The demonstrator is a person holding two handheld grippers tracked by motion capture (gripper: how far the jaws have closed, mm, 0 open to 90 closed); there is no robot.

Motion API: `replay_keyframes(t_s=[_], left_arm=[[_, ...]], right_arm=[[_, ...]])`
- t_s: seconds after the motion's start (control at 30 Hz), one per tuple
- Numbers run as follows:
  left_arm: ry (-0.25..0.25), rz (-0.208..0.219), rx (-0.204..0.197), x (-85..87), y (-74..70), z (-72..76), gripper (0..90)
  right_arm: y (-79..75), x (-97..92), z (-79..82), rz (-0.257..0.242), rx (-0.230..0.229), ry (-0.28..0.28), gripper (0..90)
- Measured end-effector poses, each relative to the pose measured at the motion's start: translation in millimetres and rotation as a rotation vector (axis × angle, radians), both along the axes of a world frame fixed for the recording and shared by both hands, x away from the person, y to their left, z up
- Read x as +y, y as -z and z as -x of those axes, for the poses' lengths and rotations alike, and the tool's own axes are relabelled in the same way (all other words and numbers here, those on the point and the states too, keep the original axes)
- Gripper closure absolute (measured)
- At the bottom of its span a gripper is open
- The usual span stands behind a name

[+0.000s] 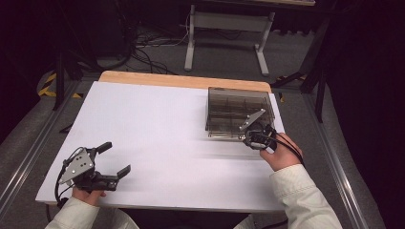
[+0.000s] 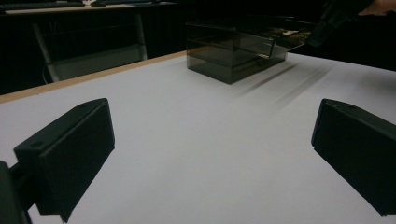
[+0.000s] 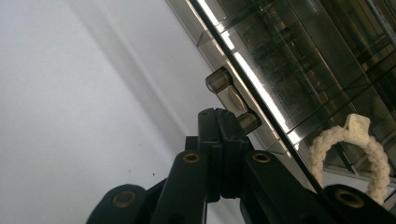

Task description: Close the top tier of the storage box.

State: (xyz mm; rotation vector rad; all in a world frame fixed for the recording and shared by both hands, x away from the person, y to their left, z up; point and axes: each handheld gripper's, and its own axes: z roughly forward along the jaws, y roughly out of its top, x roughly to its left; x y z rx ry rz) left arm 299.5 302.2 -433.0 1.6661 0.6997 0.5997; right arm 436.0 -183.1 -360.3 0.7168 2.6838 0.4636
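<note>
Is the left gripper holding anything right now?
No, the left gripper stands wide open over the bare white table.

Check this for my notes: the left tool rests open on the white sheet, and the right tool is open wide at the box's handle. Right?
One part is wrong. The right tool is shut, its jaws pressed together at the handle of the box, as the right gripper view shows. The left tool is indeed open over the white sheet.

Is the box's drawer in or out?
Out, partly: the drawer juts from the box, a braided ring inside.
</note>
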Motion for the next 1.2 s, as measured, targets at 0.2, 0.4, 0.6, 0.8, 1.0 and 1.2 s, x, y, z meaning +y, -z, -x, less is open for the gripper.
replay_keyframes(t_s=[0.2, 0.4, 0.6, 0.8, 1.0, 1.2], left_arm=[[0.000, -0.001, 0.000, -0.1, 0.0, 0.0, 0.2], [0.000, -0.001, 0.000, -0.1, -0.1, 0.0, 0.2], [-0.001, -0.001, 0.001, -0.2, 0.0, -0.1, 0.2], [0.000, 0.003, 0.004, -0.5, 0.3, -0.1, 0.2], [0.000, 0.004, 0.006, -0.9, 0.6, -0.4, 0.2], [0.000, 0.005, 0.007, -0.8, 0.8, -0.7, 0.2]], right_arm=[[-0.4, 0.3, 0.3, -0.003, -0.001, 0.005, 90.0], [-1.4, -0.1, -0.9, -0.010, -0.006, 0.007, 90.0], [-2.4, -0.8, -5.1, -0.032, -0.017, 0.017, 90.0], [-3.1, -2.0, -10.1, -0.049, -0.031, 0.036, 90.0], [-6.3, -4.4, -15.3, -0.094, -0.042, 0.057, 90.0], [-6.8, -5.5, -19.5, -0.126, -0.035, 0.061, 90.0]])
